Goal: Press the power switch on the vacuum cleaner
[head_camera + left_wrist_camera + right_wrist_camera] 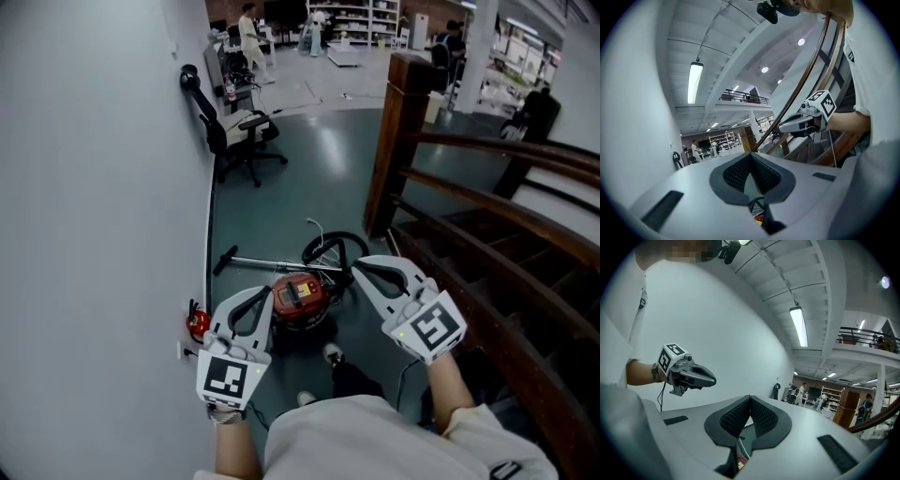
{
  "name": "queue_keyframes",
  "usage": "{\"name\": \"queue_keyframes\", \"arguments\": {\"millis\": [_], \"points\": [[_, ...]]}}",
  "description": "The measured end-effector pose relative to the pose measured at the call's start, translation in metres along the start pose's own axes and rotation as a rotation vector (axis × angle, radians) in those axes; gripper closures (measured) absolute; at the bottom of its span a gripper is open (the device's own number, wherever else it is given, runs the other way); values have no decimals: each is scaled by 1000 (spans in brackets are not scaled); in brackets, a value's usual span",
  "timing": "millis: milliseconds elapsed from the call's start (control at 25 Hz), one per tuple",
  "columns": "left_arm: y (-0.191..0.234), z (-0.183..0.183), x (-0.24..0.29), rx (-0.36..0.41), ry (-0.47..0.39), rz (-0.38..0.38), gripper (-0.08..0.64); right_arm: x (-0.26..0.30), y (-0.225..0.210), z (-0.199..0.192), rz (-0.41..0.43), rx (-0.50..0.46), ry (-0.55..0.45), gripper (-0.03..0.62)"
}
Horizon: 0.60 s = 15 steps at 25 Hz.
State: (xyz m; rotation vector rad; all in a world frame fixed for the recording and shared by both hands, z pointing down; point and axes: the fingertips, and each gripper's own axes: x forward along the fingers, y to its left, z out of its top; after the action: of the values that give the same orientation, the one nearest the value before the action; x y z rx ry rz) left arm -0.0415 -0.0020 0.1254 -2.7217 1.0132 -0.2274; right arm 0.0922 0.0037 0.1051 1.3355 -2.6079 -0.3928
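The red vacuum cleaner (300, 298) stands on the dark floor below me, its black hose (334, 246) looped behind it and its metal wand (272, 263) lying to the left. My left gripper (269, 292) hangs shut over the vacuum's left edge, well above it. My right gripper (357, 268) hangs shut just to its right. In the left gripper view the jaws (750, 157) meet at their tips, with a scrap of red vacuum (760, 218) showing below. The right gripper view shows its jaws (750, 399) likewise together and empty.
A grey wall (94, 187) runs along the left, with a small red object (197, 323) at its foot. Wooden stair railings (487, 187) and a newel post (392, 141) stand on the right. A black office chair (239, 131) sits further back. People stand in the distance.
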Motion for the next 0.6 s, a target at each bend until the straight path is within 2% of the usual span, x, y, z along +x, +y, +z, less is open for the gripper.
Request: {"name": "queue_keyframes", "arguments": {"millis": [600], "points": [[-1, -3, 1, -3, 11, 9, 563, 8, 0, -2, 16, -2, 19, 565]]}}
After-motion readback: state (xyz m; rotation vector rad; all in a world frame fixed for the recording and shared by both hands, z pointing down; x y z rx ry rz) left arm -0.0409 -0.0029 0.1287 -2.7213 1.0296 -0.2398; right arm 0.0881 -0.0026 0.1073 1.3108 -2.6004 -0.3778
